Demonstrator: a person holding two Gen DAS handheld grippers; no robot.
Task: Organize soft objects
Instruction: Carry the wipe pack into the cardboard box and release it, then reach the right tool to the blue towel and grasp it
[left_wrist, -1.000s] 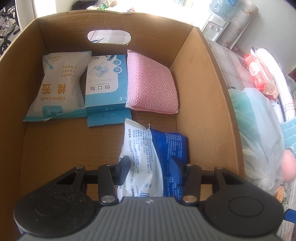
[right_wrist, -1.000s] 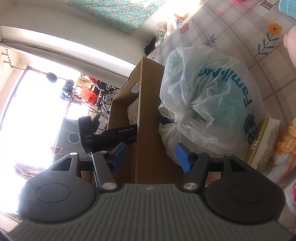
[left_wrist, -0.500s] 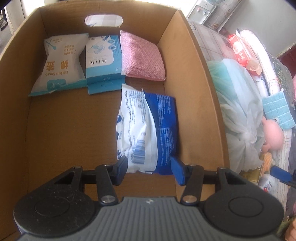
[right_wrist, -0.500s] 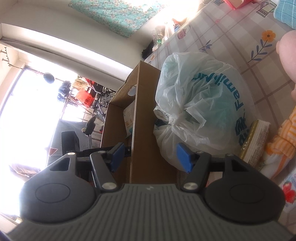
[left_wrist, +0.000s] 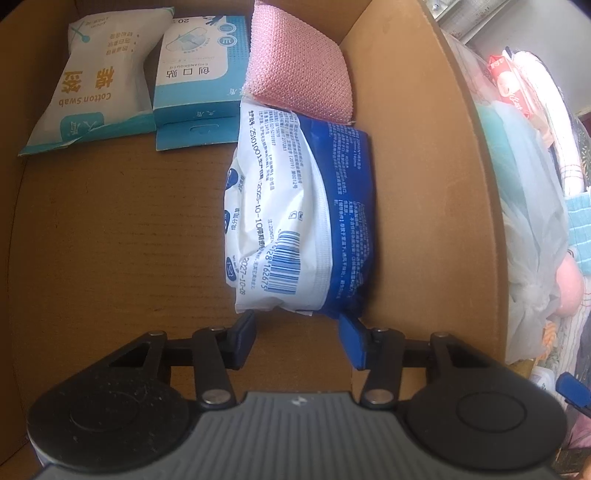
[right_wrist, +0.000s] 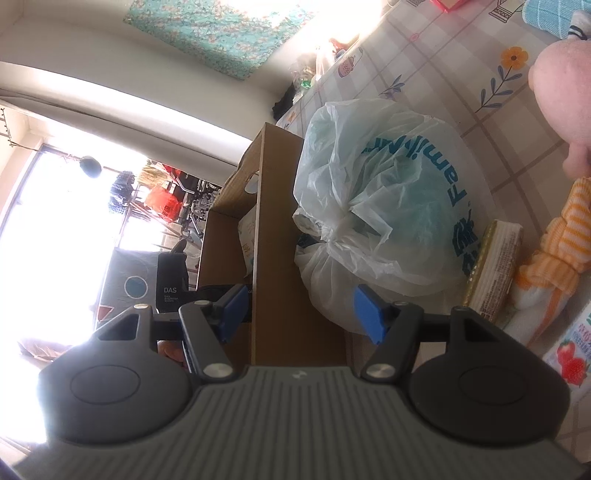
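Left gripper (left_wrist: 297, 338) points steeply down, jaws closing a bit with nothing pinched between them. Right gripper (right_wrist: 301, 312) tilts gently downward, jaws wide apart and empty, pads at 9 and 3 o'clock.

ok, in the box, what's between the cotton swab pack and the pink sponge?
A light-blue bandage box, touching or nearly touching both: swab pack on its left, sponge on its right. Seen in the left wrist view.

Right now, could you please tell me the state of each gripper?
Left gripper: open, holding nothing, just short of the blue-and-white pack.
Right gripper: open, holding nothing.
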